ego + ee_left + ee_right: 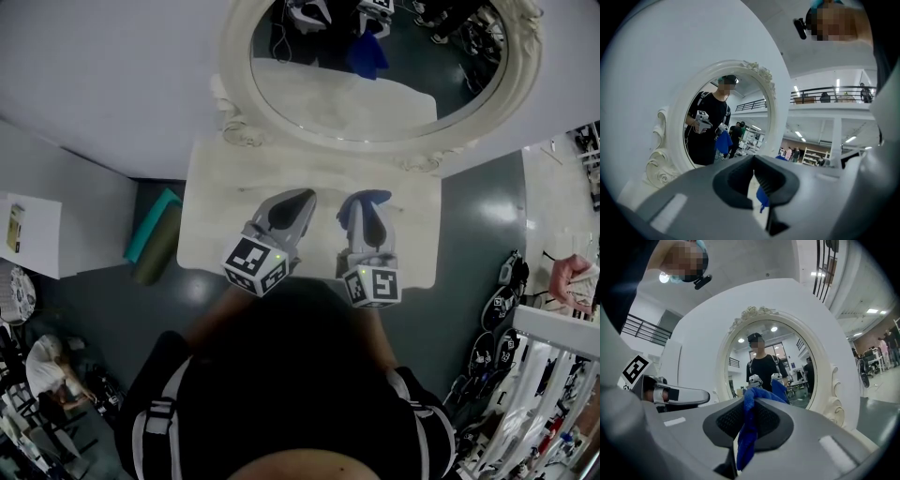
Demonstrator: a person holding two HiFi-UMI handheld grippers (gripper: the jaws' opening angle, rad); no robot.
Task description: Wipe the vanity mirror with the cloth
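Note:
The oval vanity mirror (375, 84) in its ornate white frame stands at the back of a white vanity table (216, 206). Both grippers hover side by side over the tabletop, pointing at the mirror. My right gripper (367, 202) is shut on a blue cloth (361, 202), which bunches over the jaw tips and hangs down between the jaws in the right gripper view (747, 427). My left gripper (302, 199) is shut with nothing clamped, a short way short of the mirror (726, 126). The glass reflects the person and both grippers (764, 376).
A teal rolled mat (155, 239) lies on the dark floor left of the table. A white surface with a paper (28, 234) sits further left. A seated person (47, 370) is at lower left. White railing and racks (553, 375) crowd the right side.

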